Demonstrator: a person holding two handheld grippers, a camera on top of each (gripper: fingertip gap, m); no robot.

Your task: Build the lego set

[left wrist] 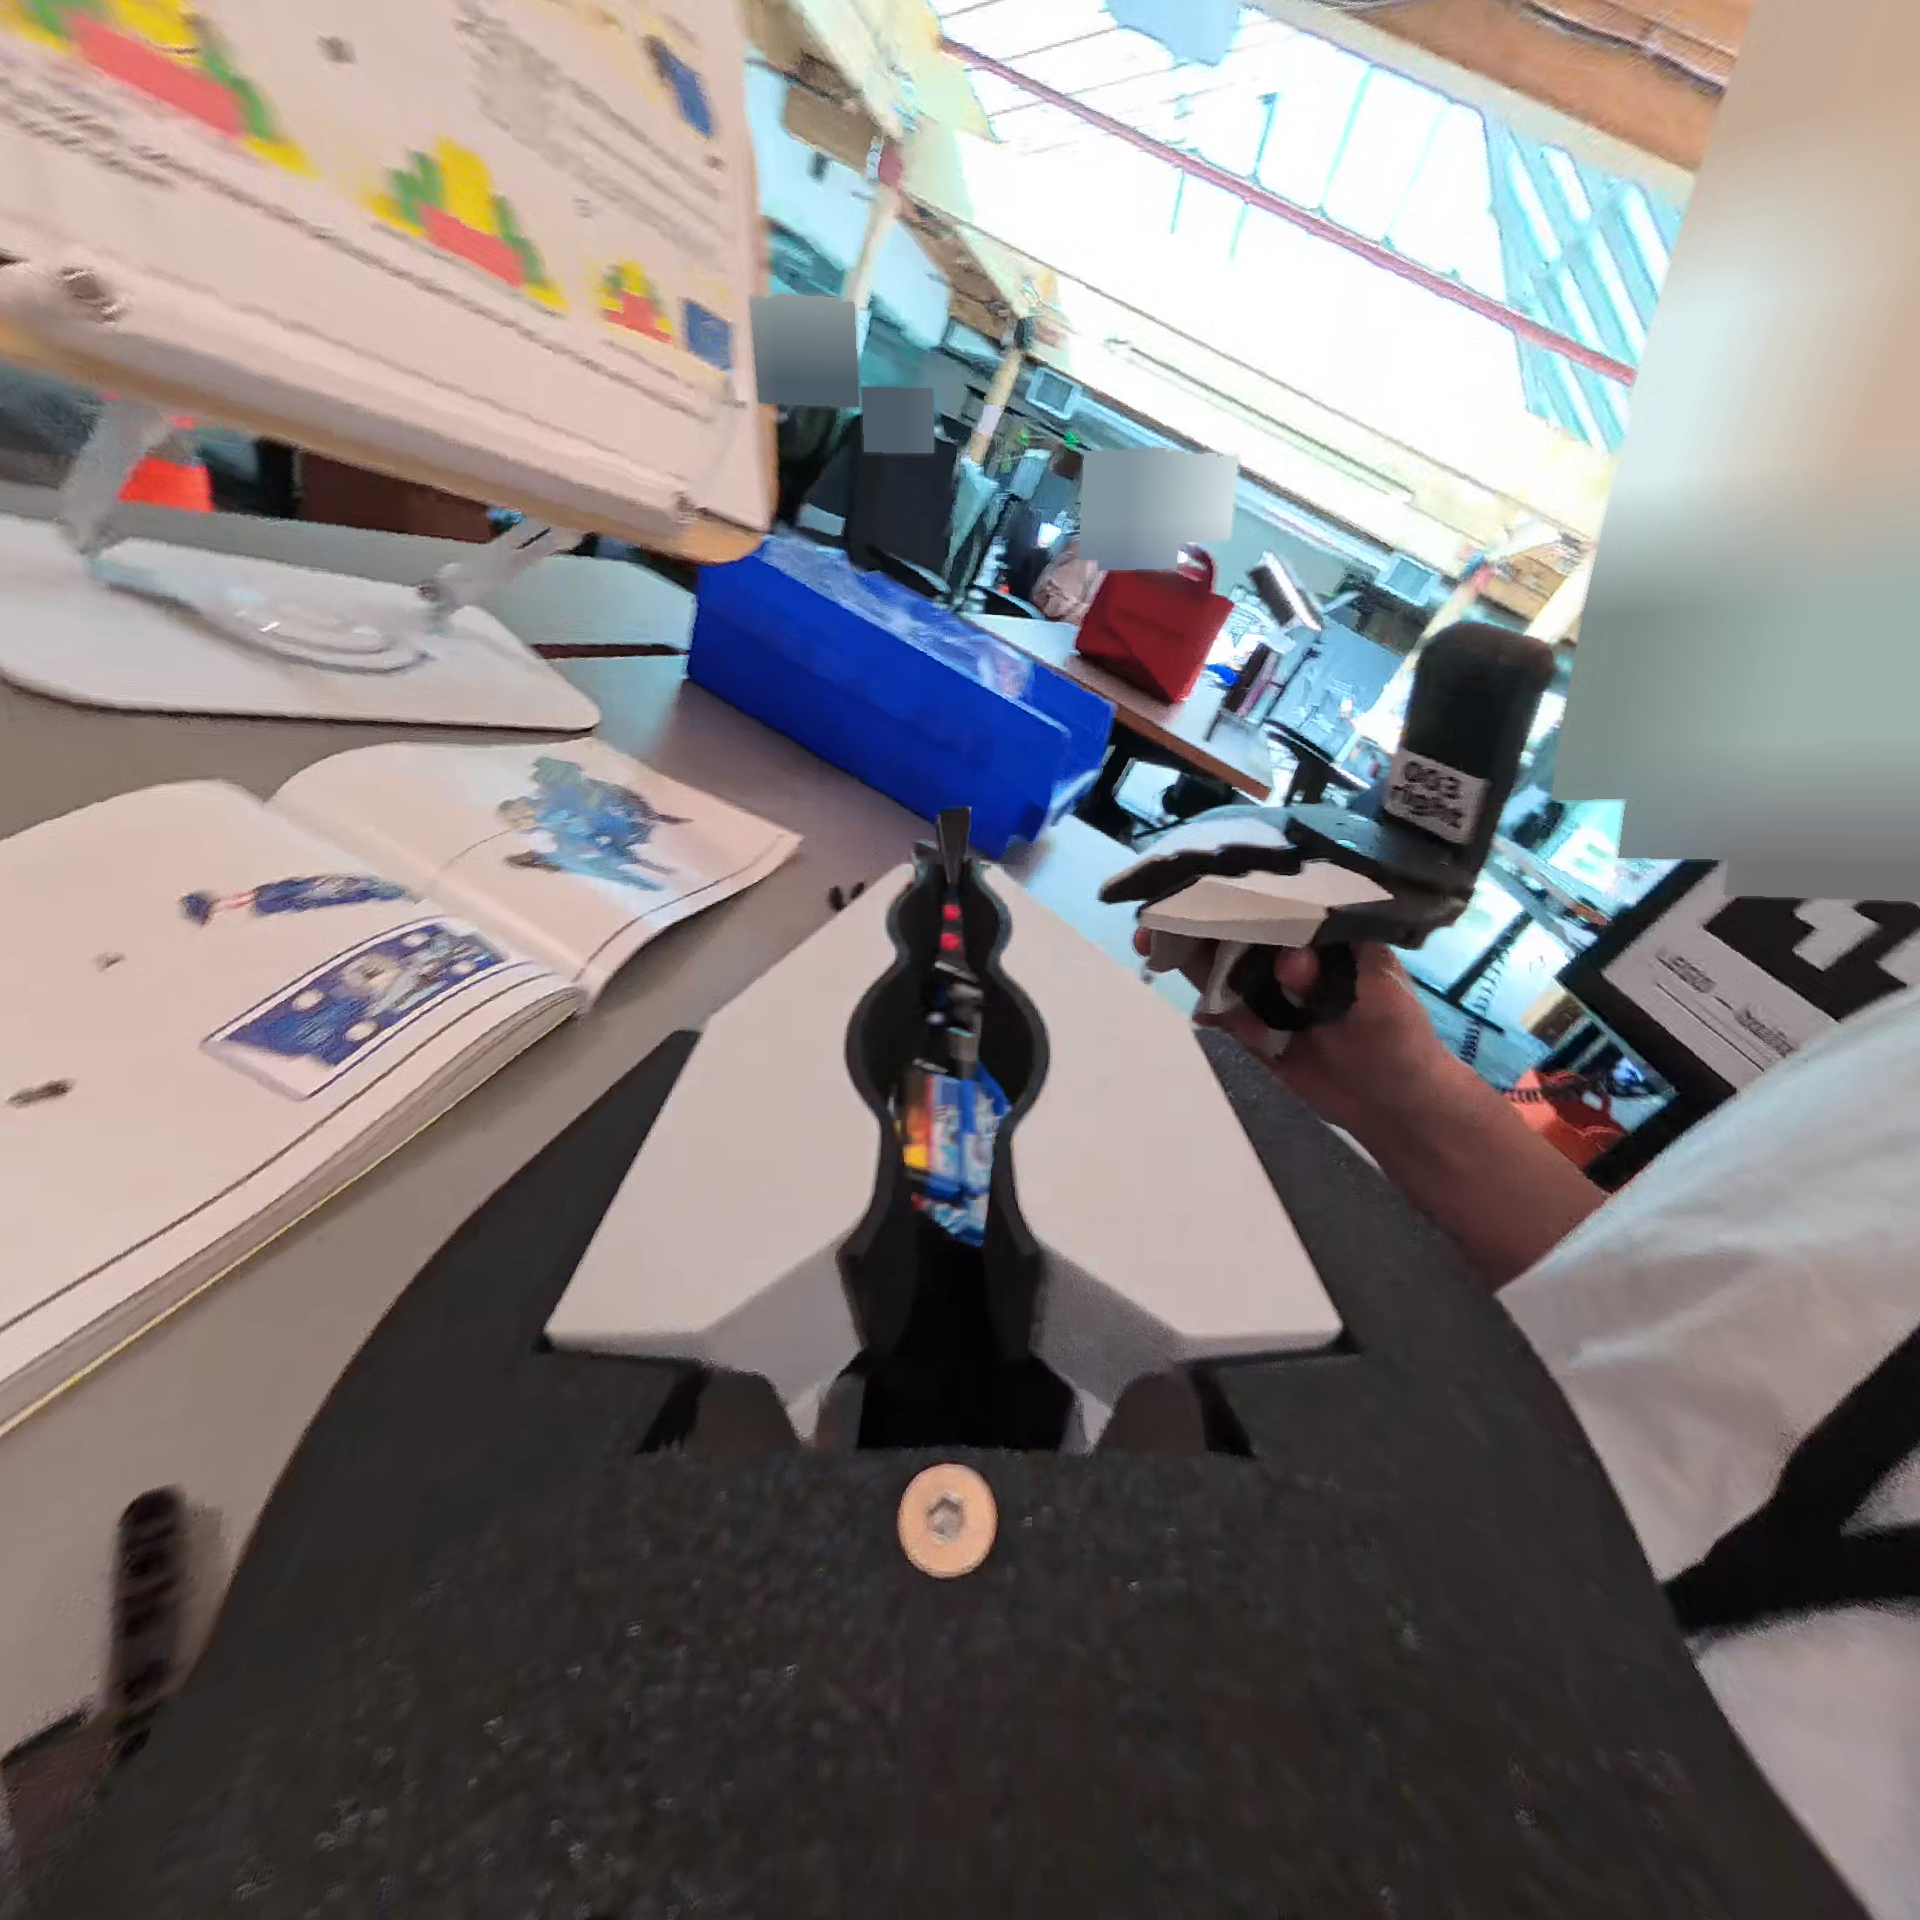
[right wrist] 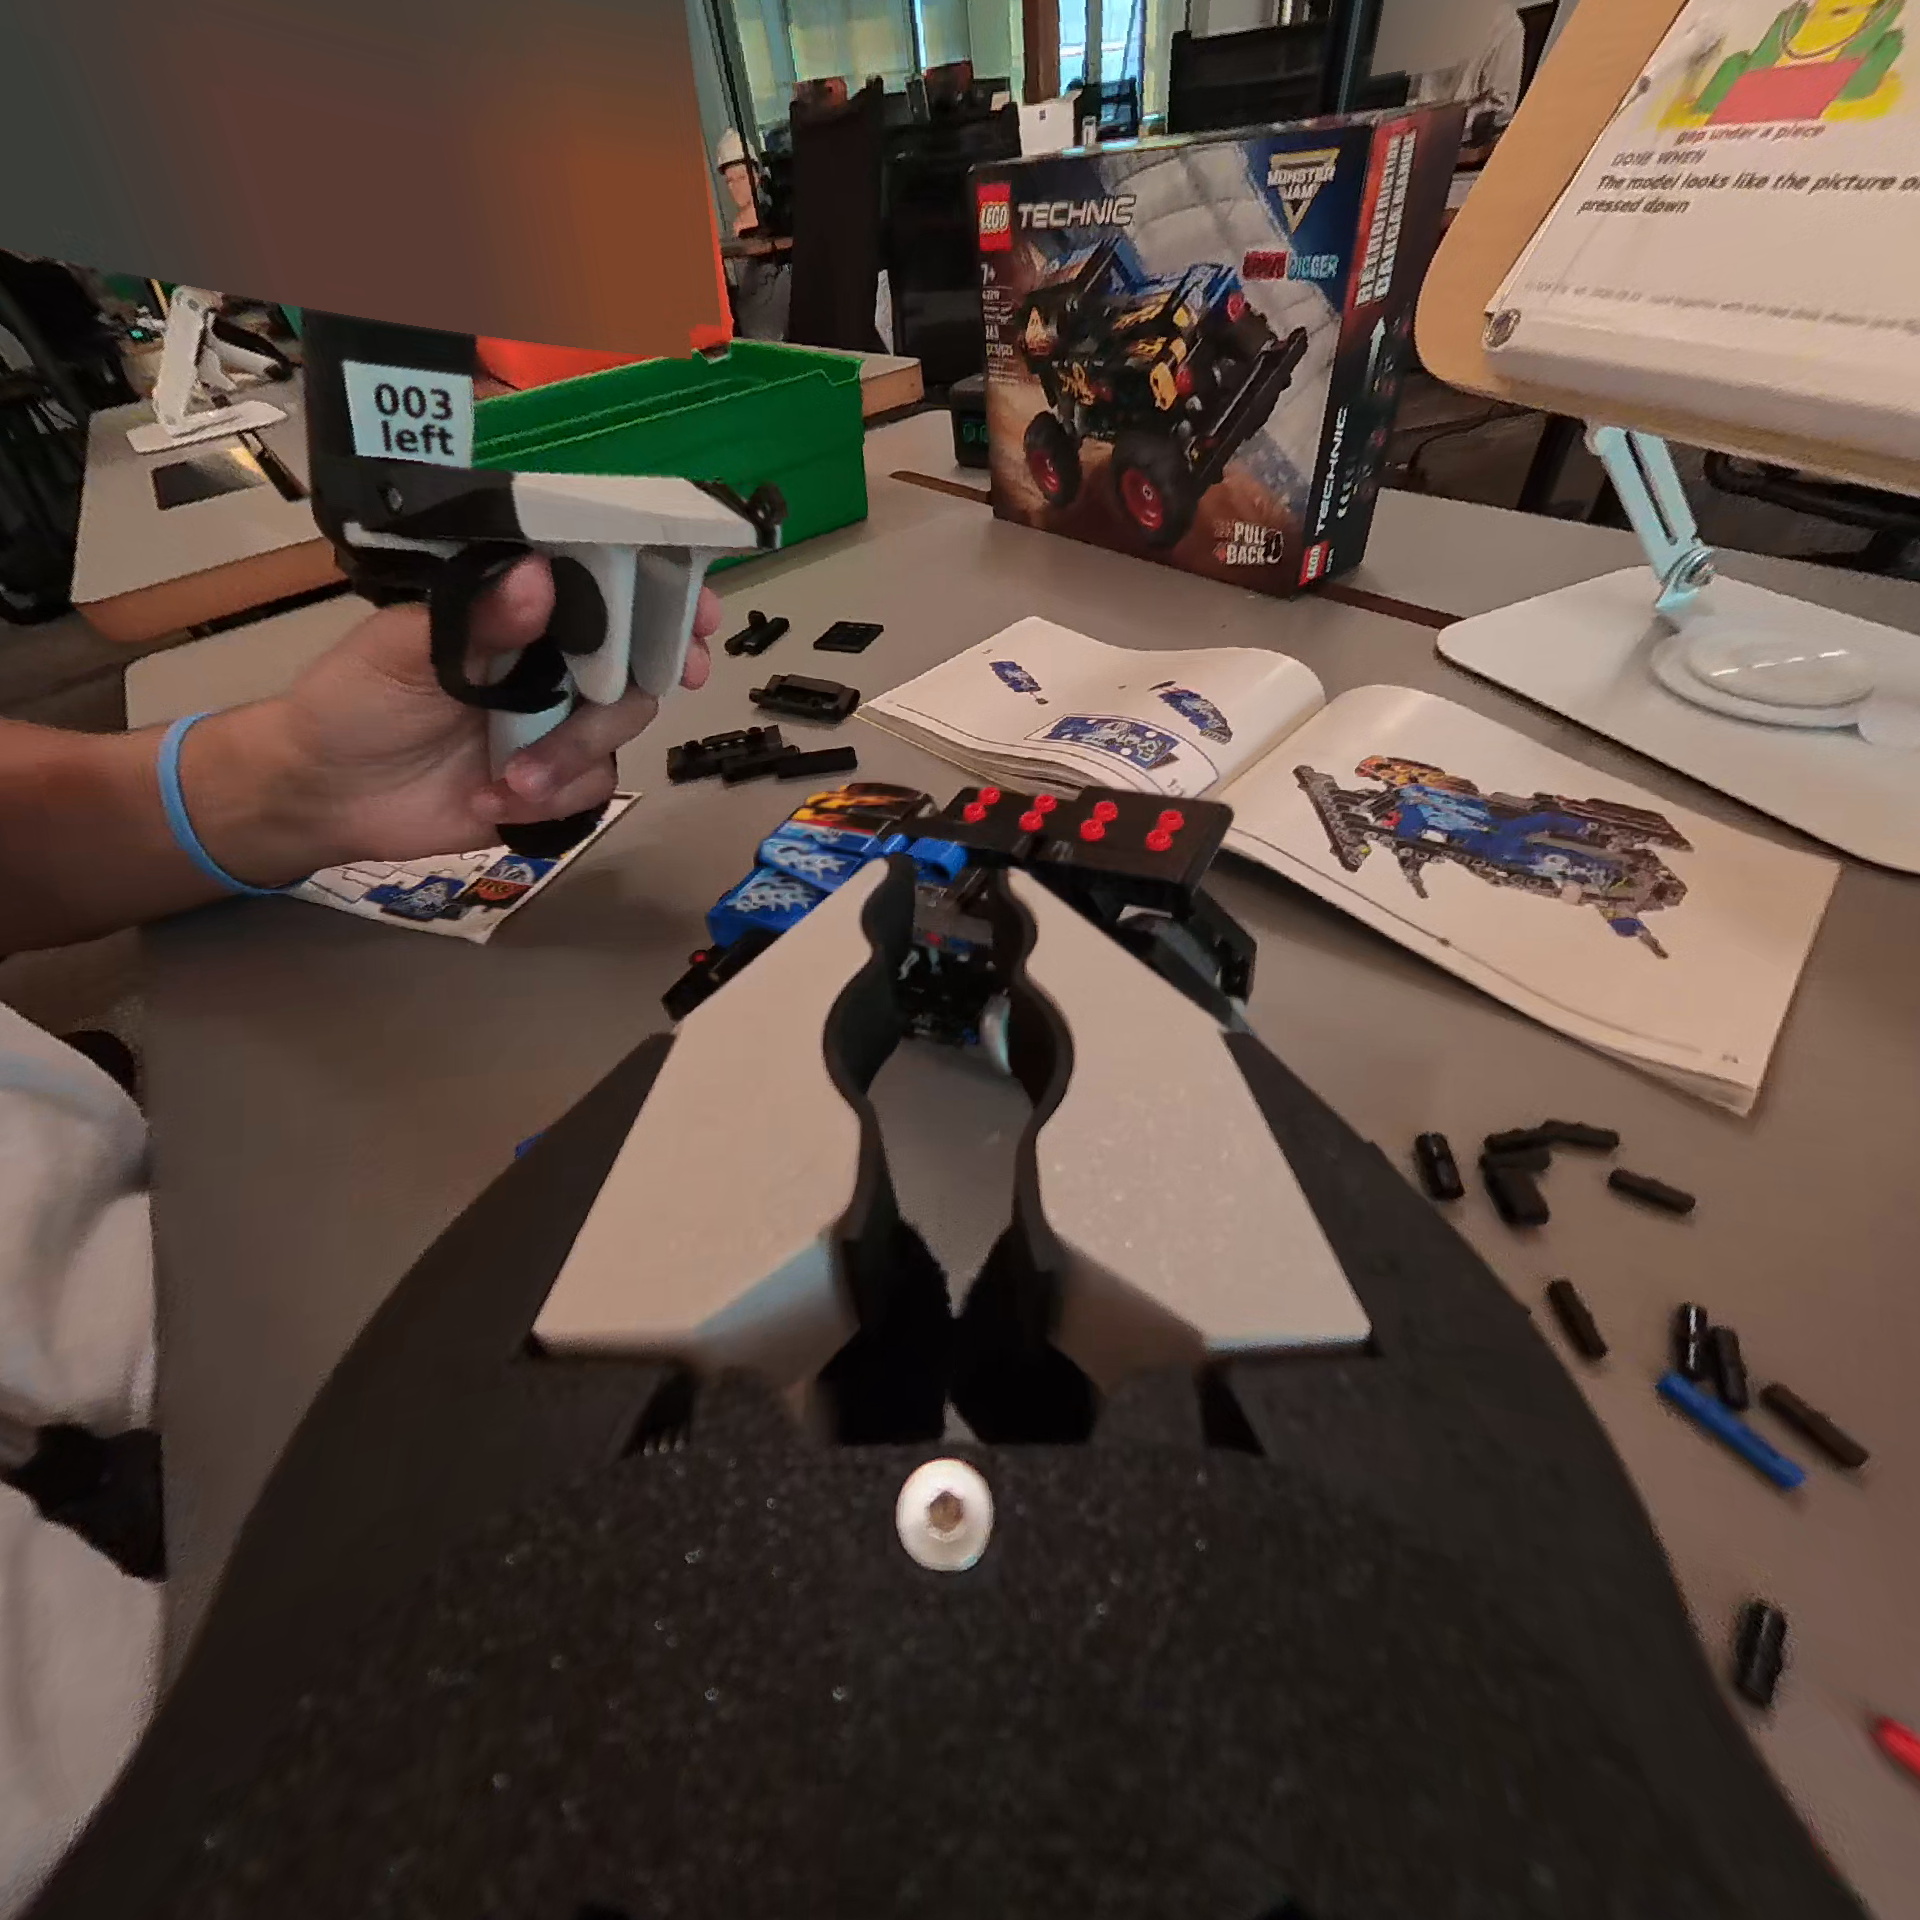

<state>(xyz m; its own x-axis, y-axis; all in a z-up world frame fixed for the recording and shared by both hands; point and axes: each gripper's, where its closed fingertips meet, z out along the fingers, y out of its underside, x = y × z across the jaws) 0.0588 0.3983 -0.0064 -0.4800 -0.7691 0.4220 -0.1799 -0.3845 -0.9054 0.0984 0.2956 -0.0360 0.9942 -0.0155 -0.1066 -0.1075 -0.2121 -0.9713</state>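
Grey table [right wrist: 416, 1039] bears one lego model [right wrist: 821, 862] by right gripper [right wrist: 945, 888]; left gripper [left wrist: 951, 883] aloft; both grips unclear.

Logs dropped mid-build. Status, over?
Left gripper shut, held above the table. Right gripper jaws parted around the truck model, clamp unclear. Loose black pins lie to the side, none blocking.

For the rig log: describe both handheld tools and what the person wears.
Both tools, left tool and right tool, have grey wedge fingers with wavy black pads on a black textured body with one central screw. Each has a pistol grip, black trigger loop and white sticker. The person wears a blue wristband and white shirt.
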